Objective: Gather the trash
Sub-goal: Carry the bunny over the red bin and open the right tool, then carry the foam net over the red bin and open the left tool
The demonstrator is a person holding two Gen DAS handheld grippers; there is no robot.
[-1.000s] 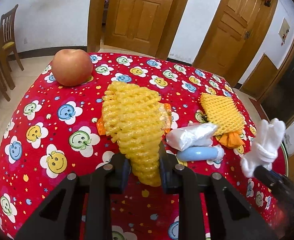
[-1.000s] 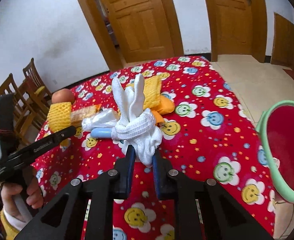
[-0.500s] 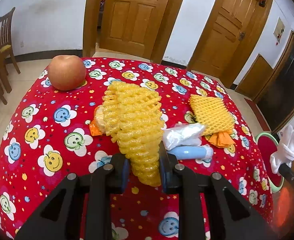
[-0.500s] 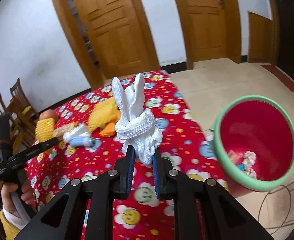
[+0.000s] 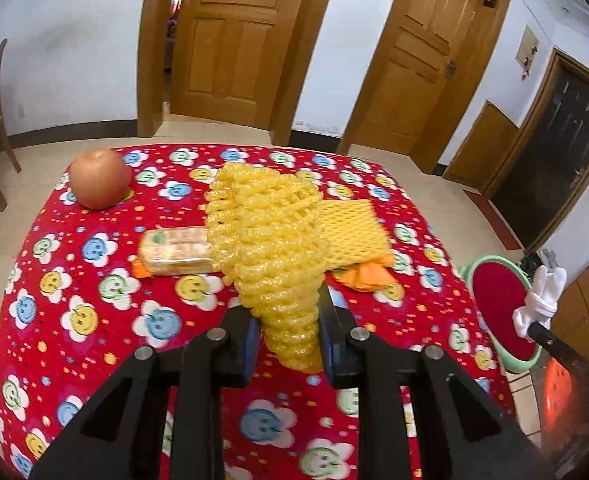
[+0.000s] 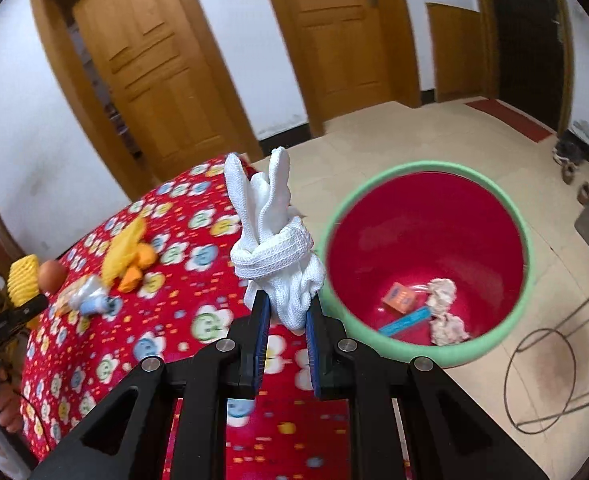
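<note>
While the left gripper [image 5: 286,330] clamps one yellow foam net [image 5: 268,236], the right gripper [image 6: 287,322] clamps one knotted white cloth [image 6: 276,254]. One green-rimmed bin [image 6: 490,350] at 3 o'clock of the cloth; on the table [image 5: 94,344], one apple [image 5: 99,179], a second net [image 5: 352,230].

The yellow foam net [image 5: 266,236] I hold up in my left gripper [image 5: 288,340] hides the middle of the table [image 5: 94,320] behind it: one end of the biscuit packet [image 5: 174,251], the near side of the flat yellow net [image 5: 354,228] and most of the orange scrap [image 5: 368,276] under it. In my right view, the knotted white cloth [image 6: 274,248] covers the bin's [image 6: 426,264] near-left rim. The scraps at the bin's bottom are too small to name. The things at the table's far edge are smeared by blur. My hand [image 6: 2,404] is cut off by the left edge.
</note>
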